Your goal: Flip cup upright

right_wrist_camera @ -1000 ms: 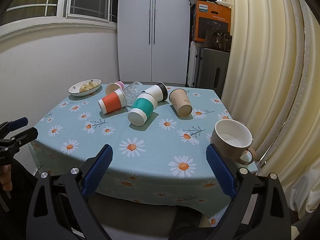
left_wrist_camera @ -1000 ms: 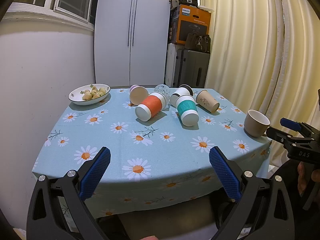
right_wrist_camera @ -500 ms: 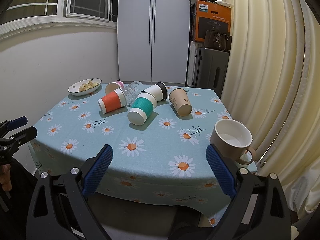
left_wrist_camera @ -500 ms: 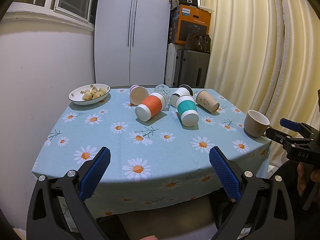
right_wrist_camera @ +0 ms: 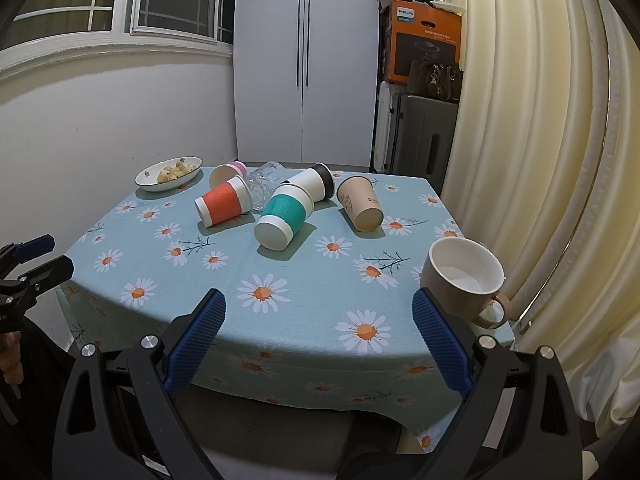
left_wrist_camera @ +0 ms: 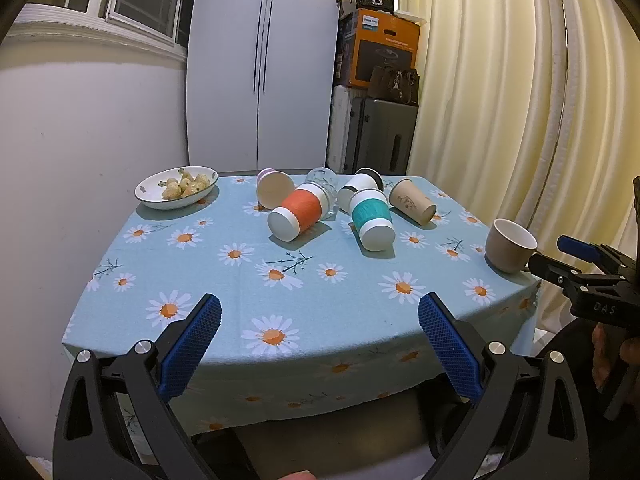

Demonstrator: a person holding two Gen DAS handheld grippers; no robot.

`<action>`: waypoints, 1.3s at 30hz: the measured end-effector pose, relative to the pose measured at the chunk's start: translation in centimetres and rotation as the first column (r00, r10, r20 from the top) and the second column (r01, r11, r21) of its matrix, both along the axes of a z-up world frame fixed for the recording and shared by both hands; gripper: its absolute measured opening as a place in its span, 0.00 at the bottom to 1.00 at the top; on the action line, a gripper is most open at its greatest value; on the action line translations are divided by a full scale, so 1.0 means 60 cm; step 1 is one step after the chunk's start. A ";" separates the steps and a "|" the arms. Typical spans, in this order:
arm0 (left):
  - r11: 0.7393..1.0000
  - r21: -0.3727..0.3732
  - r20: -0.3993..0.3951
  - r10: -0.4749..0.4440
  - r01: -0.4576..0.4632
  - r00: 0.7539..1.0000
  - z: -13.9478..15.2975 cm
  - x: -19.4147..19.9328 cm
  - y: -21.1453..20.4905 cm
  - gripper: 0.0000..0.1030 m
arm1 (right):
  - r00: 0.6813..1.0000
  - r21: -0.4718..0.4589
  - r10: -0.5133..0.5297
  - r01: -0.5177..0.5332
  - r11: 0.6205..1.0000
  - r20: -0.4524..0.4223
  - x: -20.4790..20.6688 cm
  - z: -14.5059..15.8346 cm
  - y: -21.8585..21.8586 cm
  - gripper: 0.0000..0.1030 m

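Note:
Several cups lie on their sides at the far middle of the table: an orange-sleeved cup (left_wrist_camera: 298, 214) (right_wrist_camera: 223, 205), a teal-sleeved cup (left_wrist_camera: 371, 219) (right_wrist_camera: 283, 215), a brown paper cup (left_wrist_camera: 412, 202) (right_wrist_camera: 359, 203), a black-rimmed white cup (right_wrist_camera: 312, 182), a pink cup (left_wrist_camera: 274, 188) and a clear glass (right_wrist_camera: 262, 184). A beige mug (left_wrist_camera: 510, 245) (right_wrist_camera: 466, 280) stands upright at the right edge. My left gripper (left_wrist_camera: 320, 344) and right gripper (right_wrist_camera: 318, 340) are both open and empty, held off the table's near edge.
A white bowl of food (left_wrist_camera: 177, 188) (right_wrist_camera: 169, 173) sits at the far left corner. The table (left_wrist_camera: 280, 280) has a daisy-print cloth. A curtain (right_wrist_camera: 540, 160) hangs close on the right; a wall is on the left, a wardrobe and boxes behind.

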State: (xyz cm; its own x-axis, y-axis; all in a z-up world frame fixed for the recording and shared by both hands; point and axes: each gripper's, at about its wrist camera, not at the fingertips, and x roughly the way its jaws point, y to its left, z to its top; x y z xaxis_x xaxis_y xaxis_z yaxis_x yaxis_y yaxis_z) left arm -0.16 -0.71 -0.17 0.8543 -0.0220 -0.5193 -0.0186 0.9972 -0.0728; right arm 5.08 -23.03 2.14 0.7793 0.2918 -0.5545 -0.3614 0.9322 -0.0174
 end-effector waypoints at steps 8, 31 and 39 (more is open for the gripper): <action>1.000 -0.008 -0.007 -0.012 0.012 1.000 0.000 -0.001 -0.007 0.94 | 1.000 0.016 0.005 -0.005 1.000 -0.007 -0.001 0.004 -0.001 0.91; 0.919 -0.332 -0.196 -0.289 0.214 0.937 0.005 0.212 0.034 0.94 | 0.895 0.307 0.176 -0.046 0.951 -0.411 0.272 -0.002 0.047 0.91; 0.798 -0.540 -0.216 -0.439 0.267 0.872 -0.023 0.314 0.049 0.93 | 0.740 0.397 0.241 0.039 0.917 -0.628 0.410 -0.061 0.073 0.87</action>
